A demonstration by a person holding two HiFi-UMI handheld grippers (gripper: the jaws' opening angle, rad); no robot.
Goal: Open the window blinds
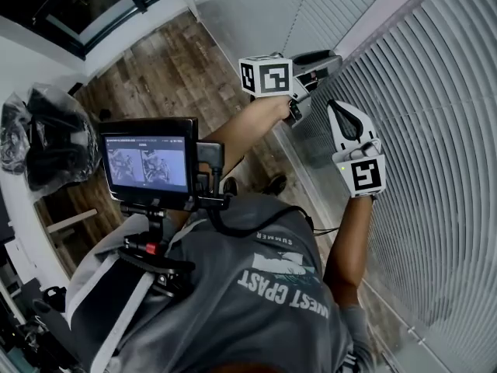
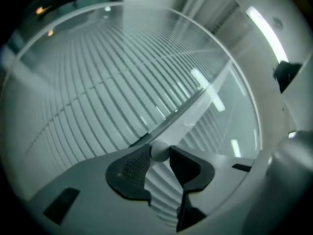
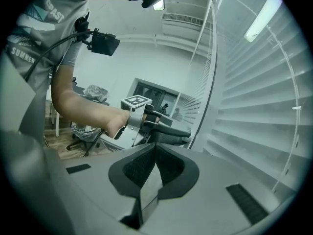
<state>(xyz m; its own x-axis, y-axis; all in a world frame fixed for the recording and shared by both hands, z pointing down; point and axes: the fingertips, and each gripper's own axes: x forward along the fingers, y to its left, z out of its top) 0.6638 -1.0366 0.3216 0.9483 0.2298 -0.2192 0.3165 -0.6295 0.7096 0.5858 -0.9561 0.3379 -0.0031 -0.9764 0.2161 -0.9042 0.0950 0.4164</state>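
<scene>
- Head view: blinds (image 1: 435, 130) fill the window on the right, slats look flat and closed, so I'd say the job is not done. Left gripper (image 1: 332, 57) is up near the frame edge; right gripper (image 1: 338, 109) sits just beside the slats, pointing along them. The wand is too thin to make out here.
- Left gripper view: jaws are pinching the wand (image 2: 195, 98) at their very tips, with a round white section of it between the pads. The wand runs up and away across the blinds.
- Risk: a tip-only pinch on a smooth round rod. If the twist is fast, the wand likely rolls out or spins inside the pads and the slats don't turn.
- Risk: pulling sideways instead of rolling about the wand's axis could load its top hook, which is out of view.
- Right gripper view: jaws are pressed together with nothing between them. It shows the left gripper on the wand, with the blinds at right.
- Risk: the right gripper is idle and close to the slats, so any drift could knock or bend one. With its jaws closed it can't steady the wand if it swings.
</scene>
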